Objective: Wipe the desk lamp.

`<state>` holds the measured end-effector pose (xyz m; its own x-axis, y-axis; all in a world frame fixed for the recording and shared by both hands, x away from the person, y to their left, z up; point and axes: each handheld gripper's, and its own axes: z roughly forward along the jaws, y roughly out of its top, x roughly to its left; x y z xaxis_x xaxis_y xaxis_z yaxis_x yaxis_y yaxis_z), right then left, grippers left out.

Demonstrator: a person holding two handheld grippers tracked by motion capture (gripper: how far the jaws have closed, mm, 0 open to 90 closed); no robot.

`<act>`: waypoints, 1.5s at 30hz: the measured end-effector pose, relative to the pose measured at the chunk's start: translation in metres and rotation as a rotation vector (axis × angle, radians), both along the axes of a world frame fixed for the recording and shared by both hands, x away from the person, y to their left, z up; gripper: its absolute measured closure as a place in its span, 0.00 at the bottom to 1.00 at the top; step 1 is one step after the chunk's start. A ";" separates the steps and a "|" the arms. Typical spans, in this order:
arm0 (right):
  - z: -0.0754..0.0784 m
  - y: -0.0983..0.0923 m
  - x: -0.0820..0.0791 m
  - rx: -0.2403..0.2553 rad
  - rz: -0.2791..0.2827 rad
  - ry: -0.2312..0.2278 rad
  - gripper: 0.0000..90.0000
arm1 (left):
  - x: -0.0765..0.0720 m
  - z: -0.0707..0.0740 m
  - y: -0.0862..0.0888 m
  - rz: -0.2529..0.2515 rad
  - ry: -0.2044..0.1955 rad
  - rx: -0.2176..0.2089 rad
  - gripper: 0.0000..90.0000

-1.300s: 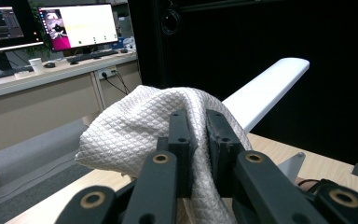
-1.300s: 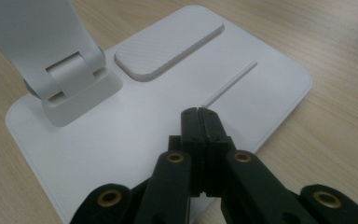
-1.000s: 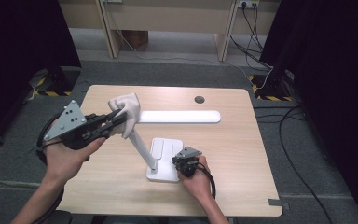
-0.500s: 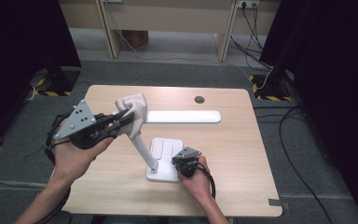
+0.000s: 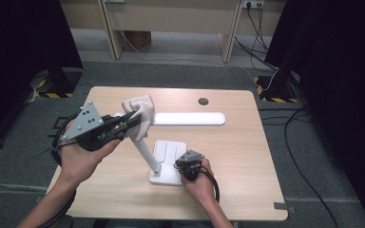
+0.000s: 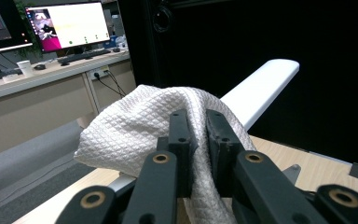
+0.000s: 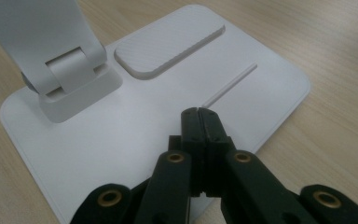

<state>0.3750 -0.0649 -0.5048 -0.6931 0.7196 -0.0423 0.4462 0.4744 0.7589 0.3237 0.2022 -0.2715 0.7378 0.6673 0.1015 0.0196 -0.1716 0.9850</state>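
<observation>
Cloth (image 5: 140,110), pinched in my left gripper (image 5: 132,121) fingers, has slid down the lamp (image 5: 142,152) arm; wiping proceeds while right gripper (image 7: 199,112), fingers closed empty, pins the base.

Both grippers are black. The left gripper (image 5: 128,121) has a grey three-cornered plate (image 5: 83,121) on top, with little round screws near its corners. A black cable loops behind that plate. The right gripper (image 5: 189,167) is smaller in the high view, with a little grey plate on top and a black cable curling just behind it. Brass-coloured rings sit in the black jaw arms. The forearms are bare.
</observation>
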 end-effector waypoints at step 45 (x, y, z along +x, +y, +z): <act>-0.001 0.000 -0.001 0.001 -0.002 -0.010 1.00 | 0.008 0.002 -0.037 -0.058 0.001 0.005 0.91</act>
<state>0.3740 -0.0653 -0.5057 -0.6911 0.7211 -0.0490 0.4393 0.4730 0.7637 0.3321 0.1655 -0.2696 0.7752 0.6232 0.1035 0.0109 -0.1770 0.9842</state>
